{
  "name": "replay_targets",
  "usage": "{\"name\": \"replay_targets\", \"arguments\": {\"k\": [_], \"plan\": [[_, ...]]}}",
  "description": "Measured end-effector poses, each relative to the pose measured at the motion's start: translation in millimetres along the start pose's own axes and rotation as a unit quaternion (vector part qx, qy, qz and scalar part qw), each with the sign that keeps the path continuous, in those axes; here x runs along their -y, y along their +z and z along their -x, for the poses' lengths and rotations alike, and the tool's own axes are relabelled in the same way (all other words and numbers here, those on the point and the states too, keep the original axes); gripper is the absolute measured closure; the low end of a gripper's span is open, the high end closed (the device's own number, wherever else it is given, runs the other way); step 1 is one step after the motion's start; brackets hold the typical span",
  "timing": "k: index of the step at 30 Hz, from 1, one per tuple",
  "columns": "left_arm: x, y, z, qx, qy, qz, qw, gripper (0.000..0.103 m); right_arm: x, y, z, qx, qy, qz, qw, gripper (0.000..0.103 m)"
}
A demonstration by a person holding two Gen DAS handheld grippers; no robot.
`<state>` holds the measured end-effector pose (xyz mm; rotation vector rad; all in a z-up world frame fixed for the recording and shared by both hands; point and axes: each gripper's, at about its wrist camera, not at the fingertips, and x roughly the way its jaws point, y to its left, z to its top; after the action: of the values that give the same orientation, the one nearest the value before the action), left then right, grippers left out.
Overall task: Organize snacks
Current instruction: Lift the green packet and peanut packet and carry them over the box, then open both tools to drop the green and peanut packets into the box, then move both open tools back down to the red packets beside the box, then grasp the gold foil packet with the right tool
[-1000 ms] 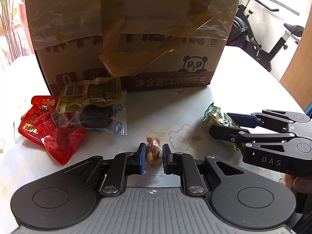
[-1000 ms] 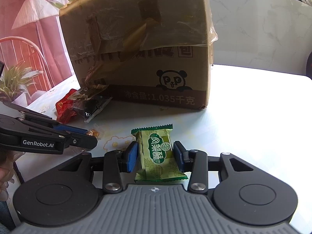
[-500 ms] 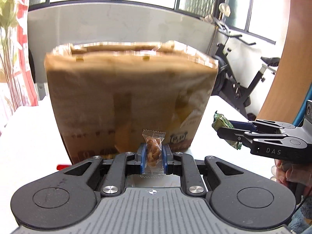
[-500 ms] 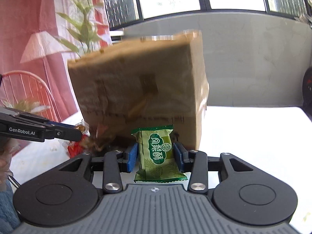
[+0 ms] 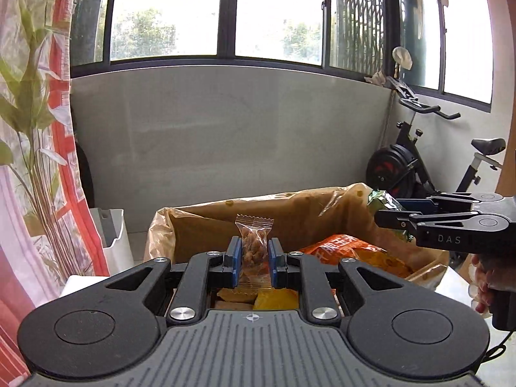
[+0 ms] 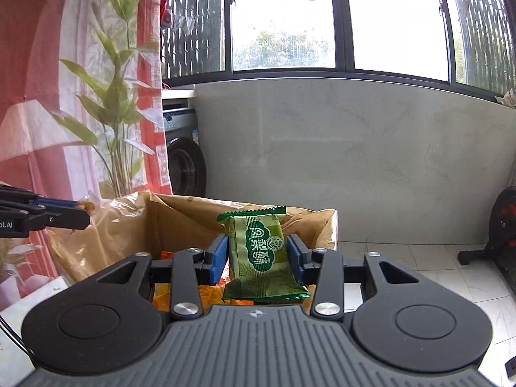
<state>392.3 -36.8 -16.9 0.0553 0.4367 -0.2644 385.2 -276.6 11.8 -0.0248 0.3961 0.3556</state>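
I have my left gripper [image 5: 253, 259] clamped on a small clear packet [image 5: 253, 248] of brown nuggets, pinched low across its middle so its crimped top stands free above the pads. My right gripper [image 6: 258, 259] is clamped the same way on a green packet [image 6: 259, 251], pads on its two side edges so the soft wrapper cannot fold or slide. I hold both above the near rim of the open cardboard box [image 5: 200, 222], left one toward its left side, right one over the right corner. An orange bag [image 5: 348, 251] already lies inside, so I judge this box is where the snacks go, and I can release without tipping either packet.
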Motion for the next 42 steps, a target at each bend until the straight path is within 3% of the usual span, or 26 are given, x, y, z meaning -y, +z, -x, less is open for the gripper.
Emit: {"name": "replay_targets", "arguments": {"k": [2, 3, 5, 6, 16, 23, 30, 36, 42], "plan": [[-2, 2, -8, -0.007, 0.007, 0.006, 0.9999, 0.083, -2, -3, -11, -0.014, -0.016, 0.0, 1.0, 0.059], [-4, 2, -10, -0.007, 0.01, 0.006, 0.9999, 0.078, -1, -4, -13, -0.015, -0.023, -0.004, 1.0, 0.058], [-7, 4, -9, -0.001, 0.02, 0.005, 0.9998, 0.056, 0, -7, -11, -0.01, -0.027, -0.007, 1.0, 0.042], [-7, 4, -6, 0.004, 0.022, 0.007, 0.9997, 0.051, 0, -8, -9, -0.007, -0.026, -0.007, 1.0, 0.034], [-43, -12, 39, 0.0, 0.0, 0.015, 0.9999, 0.05, -10, -16, 50, 0.045, -0.015, -0.027, 0.999, 0.034], [-84, -44, 78, -0.017, 0.004, 0.022, 0.9996, 0.05, -31, -58, 92, 0.069, -0.031, -0.05, 0.996, 0.034], [-116, -83, 65, -0.059, 0.009, 0.053, 0.9968, 0.051, -56, -112, 79, -0.015, -0.026, -0.107, 0.994, 0.034], [-129, -124, 37, -0.099, 0.001, 0.077, 0.9921, 0.05, -86, -147, 39, -0.106, 0.019, -0.107, 0.988, 0.034], [-145, -155, -2, -0.126, 0.007, 0.106, 0.9863, 0.05, -108, -157, -7, -0.171, 0.061, -0.106, 0.978, 0.034]]}}
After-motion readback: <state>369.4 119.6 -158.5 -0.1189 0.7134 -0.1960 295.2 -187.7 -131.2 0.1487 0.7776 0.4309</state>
